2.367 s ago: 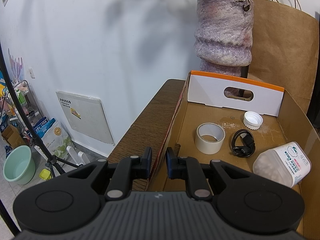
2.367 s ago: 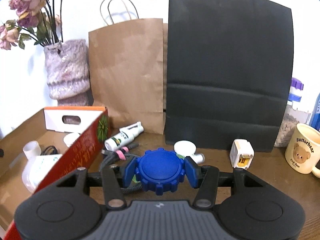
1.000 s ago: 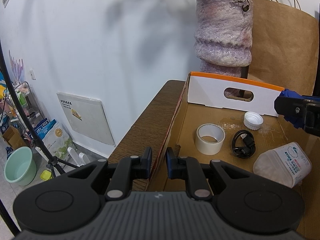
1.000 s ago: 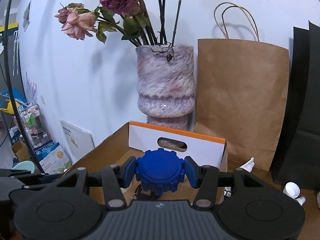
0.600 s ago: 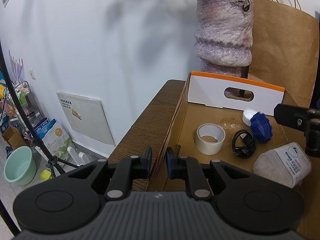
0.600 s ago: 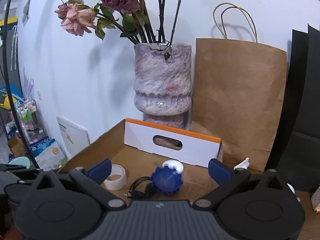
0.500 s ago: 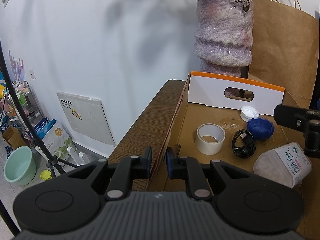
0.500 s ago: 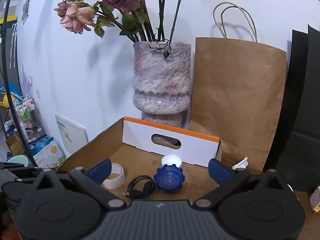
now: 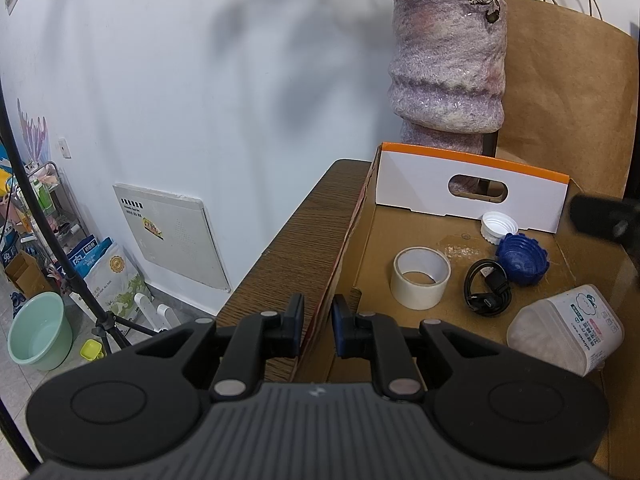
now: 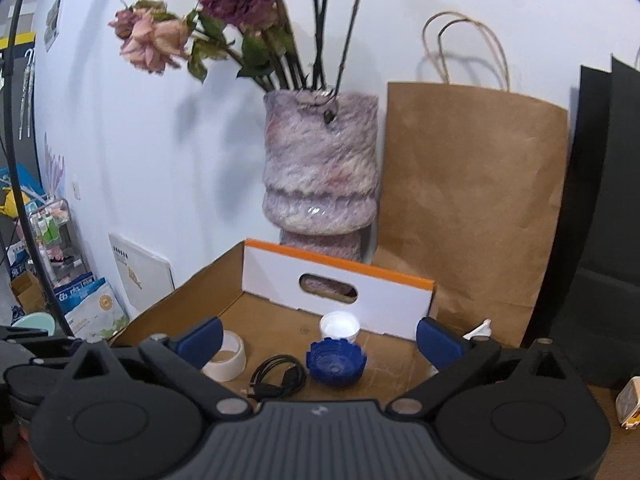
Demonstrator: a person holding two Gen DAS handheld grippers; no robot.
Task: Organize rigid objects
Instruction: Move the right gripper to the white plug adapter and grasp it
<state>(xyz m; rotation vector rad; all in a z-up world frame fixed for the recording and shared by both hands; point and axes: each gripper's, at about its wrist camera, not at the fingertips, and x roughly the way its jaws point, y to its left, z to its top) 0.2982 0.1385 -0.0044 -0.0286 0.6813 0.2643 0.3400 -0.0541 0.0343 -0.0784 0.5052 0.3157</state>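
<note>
An open cardboard box [image 9: 400, 232] [image 10: 280, 320] stands on a wooden table. In it lie a blue ridged lid [image 9: 522, 262] [image 10: 337, 362], hollow side up, a white cap [image 9: 499, 227] [image 10: 340, 326], a black coiled cable [image 9: 487, 292] [image 10: 276, 378], a roll of white tape [image 9: 420, 277] [image 10: 226, 355] and a clear plastic tub [image 9: 566, 328] on its side. My left gripper [image 9: 317, 326] is shut on the box's near left wall. My right gripper [image 10: 318, 338] is wide open and empty above the box; part of it shows in the left wrist view [image 9: 600, 220].
A purple textured vase [image 10: 320, 176] with dried flowers stands behind the box. A brown paper bag [image 10: 472, 208] and a black bag [image 10: 604, 220] lean on the wall to the right. The table's left edge [image 9: 280, 248] drops to the floor.
My right gripper carried the blue lid over the box, opened and let it go. The lid fell beside the white cap and cable. The right gripper has since drawn back. The left gripper held still.
</note>
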